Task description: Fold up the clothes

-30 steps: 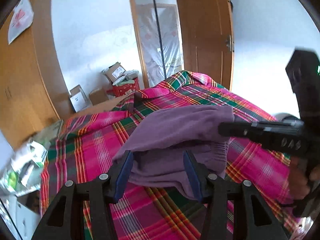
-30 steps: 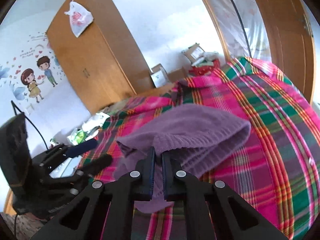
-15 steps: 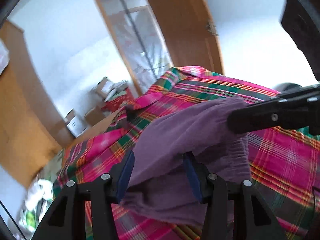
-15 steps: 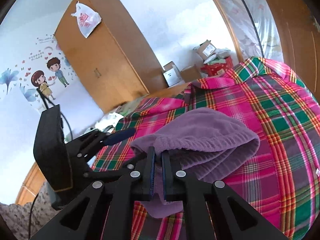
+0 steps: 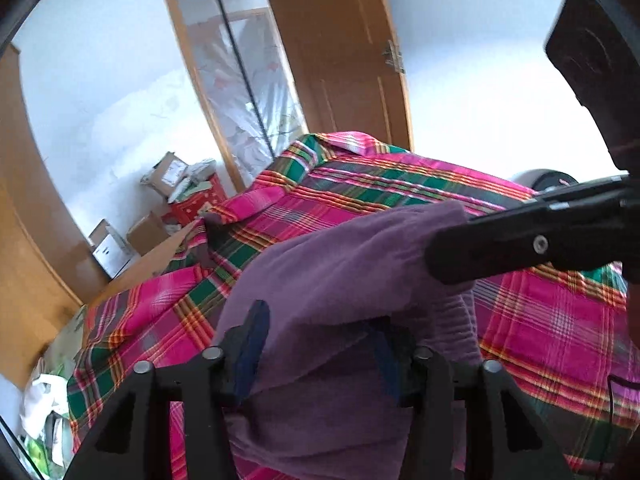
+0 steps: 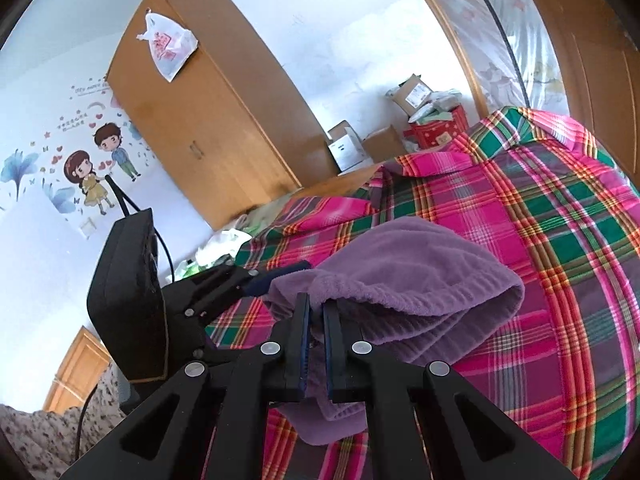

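On the left side of the bed (image 5: 552, 320), the left gripper (image 5: 320, 340) has its fingers (image 5: 252, 336) spread wide, with a swell of the purple garment (image 5: 340, 272) bulging up between them; whether the pads press the cloth cannot be told, since the fabric hides the inner faces. That garment lies doubled on the pink-and-green plaid bedspread (image 6: 560, 208), its ribbed hem (image 6: 420, 304) curled over at the near edge and a rounded fold facing right. Just to the right, the right gripper (image 6: 314, 332) has its fingers nearly closed, pinching a bunched edge of the purple knit, part of which hangs below them.

To carry this fold well, I judge the left fingers should close on the edge they straddle, taking as many layers as the right pair, so both corners travel together. Keep the two grips level and pull gently apart, so the thick, stretchy knit does not sag in the middle. Lay the edge down squarely onto the lower layer, then release only once the cloth rests flat. Whether this is an early or a closing fold cannot be told.
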The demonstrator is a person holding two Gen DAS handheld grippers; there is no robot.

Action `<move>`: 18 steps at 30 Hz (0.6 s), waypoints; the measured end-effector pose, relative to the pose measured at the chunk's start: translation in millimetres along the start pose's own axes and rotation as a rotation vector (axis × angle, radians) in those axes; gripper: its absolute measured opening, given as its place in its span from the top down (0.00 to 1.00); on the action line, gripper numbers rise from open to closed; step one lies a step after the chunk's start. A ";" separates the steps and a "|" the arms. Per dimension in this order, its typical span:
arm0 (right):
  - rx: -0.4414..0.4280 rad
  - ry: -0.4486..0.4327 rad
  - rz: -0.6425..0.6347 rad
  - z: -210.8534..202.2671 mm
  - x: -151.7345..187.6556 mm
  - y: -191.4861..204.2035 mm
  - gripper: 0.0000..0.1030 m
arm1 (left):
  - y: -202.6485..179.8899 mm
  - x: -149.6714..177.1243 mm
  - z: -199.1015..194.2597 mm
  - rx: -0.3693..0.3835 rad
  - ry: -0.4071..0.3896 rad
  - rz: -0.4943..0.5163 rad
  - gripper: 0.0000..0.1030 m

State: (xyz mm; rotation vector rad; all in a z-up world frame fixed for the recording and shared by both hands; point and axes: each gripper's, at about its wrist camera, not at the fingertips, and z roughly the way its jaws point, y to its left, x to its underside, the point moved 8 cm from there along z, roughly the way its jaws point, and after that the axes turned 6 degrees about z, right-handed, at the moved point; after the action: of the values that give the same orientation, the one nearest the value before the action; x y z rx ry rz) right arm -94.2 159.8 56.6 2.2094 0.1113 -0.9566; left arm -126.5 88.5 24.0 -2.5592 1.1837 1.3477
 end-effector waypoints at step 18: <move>0.049 0.054 0.028 9.0 24.0 -15.5 0.79 | 86.2 -2.2 -11.7 -0.007 -0.059 -0.365 0.97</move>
State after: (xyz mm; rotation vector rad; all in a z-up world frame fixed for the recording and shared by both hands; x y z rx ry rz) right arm -87.6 160.9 27.4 2.2766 0.0817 -0.8934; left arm -173.1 24.4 59.9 -2.5536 0.6579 1.3273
